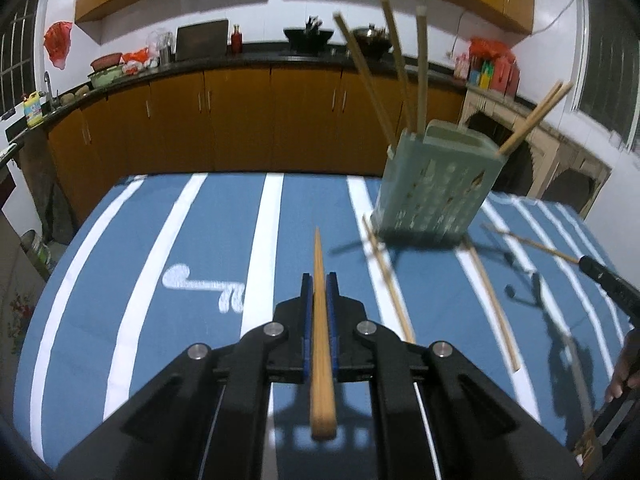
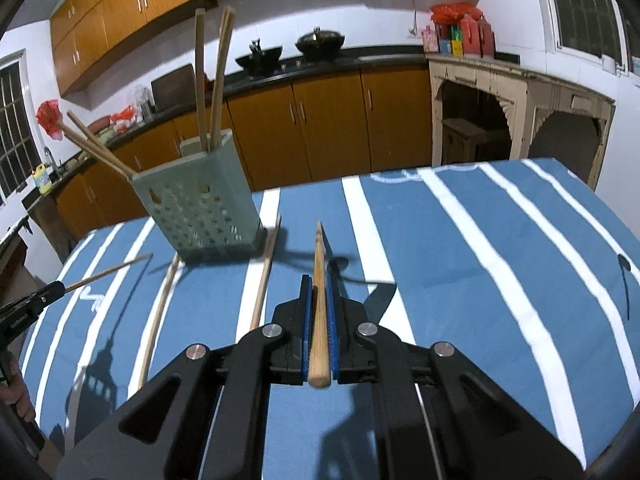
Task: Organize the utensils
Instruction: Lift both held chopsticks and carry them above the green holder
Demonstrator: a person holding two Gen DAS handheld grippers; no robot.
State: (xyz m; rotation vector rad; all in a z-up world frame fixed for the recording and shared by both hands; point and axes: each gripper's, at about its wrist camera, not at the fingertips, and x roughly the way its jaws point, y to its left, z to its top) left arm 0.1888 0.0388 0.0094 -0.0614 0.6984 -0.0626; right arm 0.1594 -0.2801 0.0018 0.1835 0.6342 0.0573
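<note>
**Each gripper holds one chopstick above the striped table**

The left gripper [image 1: 319,280] has its blue pads pressed onto a wooden chopstick [image 1: 320,312] that runs lengthwise between them, thin tip pointing forward, thick end sticking out toward the camera. The right gripper [image 2: 319,282] pinches a second chopstick [image 2: 319,304] in the same way, tip forward and thick end back. Both chopsticks are off the table, held over the blue cloth with white stripes [image 1: 192,248].

A pale green holder with holes [image 1: 434,194] stands on the cloth, ahead and to the right in the left view, ahead and to the left in the right view. Several chopsticks stand in it: three lean up from its back part [image 1: 398,68] and a pair [image 1: 536,118] slants out of one corner.

Two loose chopsticks lie on the cloth near the holder's foot. One [image 1: 390,284] runs back from the holder's near corner, the other [image 1: 494,308] lies beside it further right. In the right view the same two show as one just beside the holder [image 2: 266,276] and one further left [image 2: 160,312].

A hand [image 1: 622,372] shows at the right edge of the left view.
</note>
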